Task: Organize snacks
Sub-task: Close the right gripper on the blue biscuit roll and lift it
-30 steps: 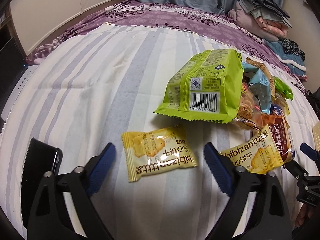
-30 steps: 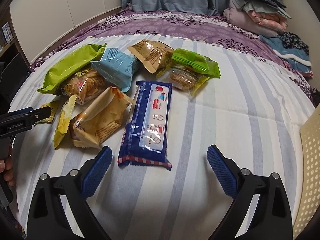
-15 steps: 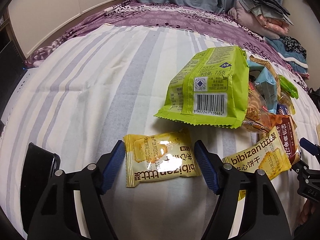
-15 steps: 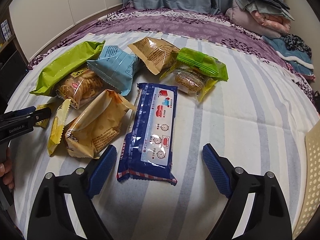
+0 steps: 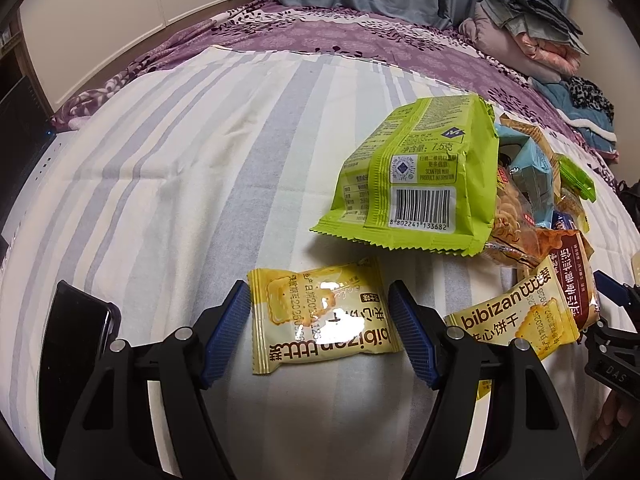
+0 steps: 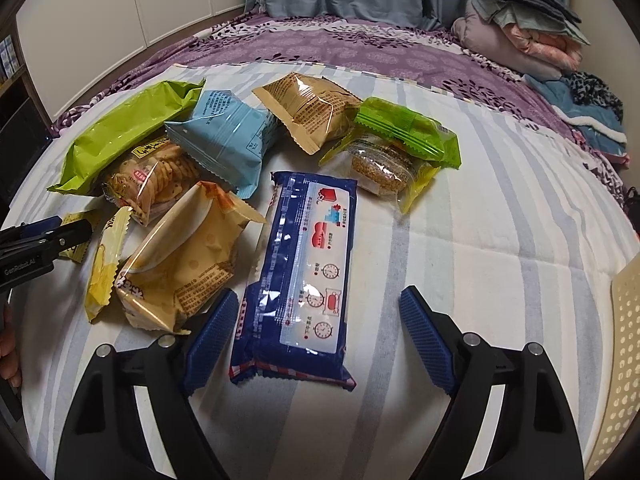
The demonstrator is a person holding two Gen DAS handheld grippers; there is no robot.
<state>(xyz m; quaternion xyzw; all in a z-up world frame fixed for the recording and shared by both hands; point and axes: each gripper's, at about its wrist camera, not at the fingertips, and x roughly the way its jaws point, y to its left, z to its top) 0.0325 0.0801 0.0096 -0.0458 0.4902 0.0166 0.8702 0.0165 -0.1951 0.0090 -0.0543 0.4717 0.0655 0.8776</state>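
Note:
Snack packets lie on a striped bedsheet. In the left wrist view a yellow bibizan biscuit packet (image 5: pixel 322 322) lies between the blue pads of my left gripper (image 5: pixel 320 332), which is open around it, its pads close to the packet's sides. A second yellow bibizan packet (image 5: pixel 516 320) and a lime green bag (image 5: pixel 416 176) lie to the right. In the right wrist view my right gripper (image 6: pixel 316 336) is open around the near end of a long blue packet (image 6: pixel 304 268). An orange-tan packet (image 6: pixel 180 268) lies just left of it.
Behind in the right wrist view lie a light blue bag (image 6: pixel 228 136), a brown bag (image 6: pixel 312 112), a green-topped clear packet (image 6: pixel 396 148) and a noodle snack (image 6: pixel 156 176). A perforated cream basket (image 6: pixel 620 352) is at the right edge. A black phone (image 5: pixel 72 344) lies at my left.
My left gripper has moved forward and narrowed around the yellow biscuit packet. My right gripper has moved forward so its pads now flank the blue packet's near end.

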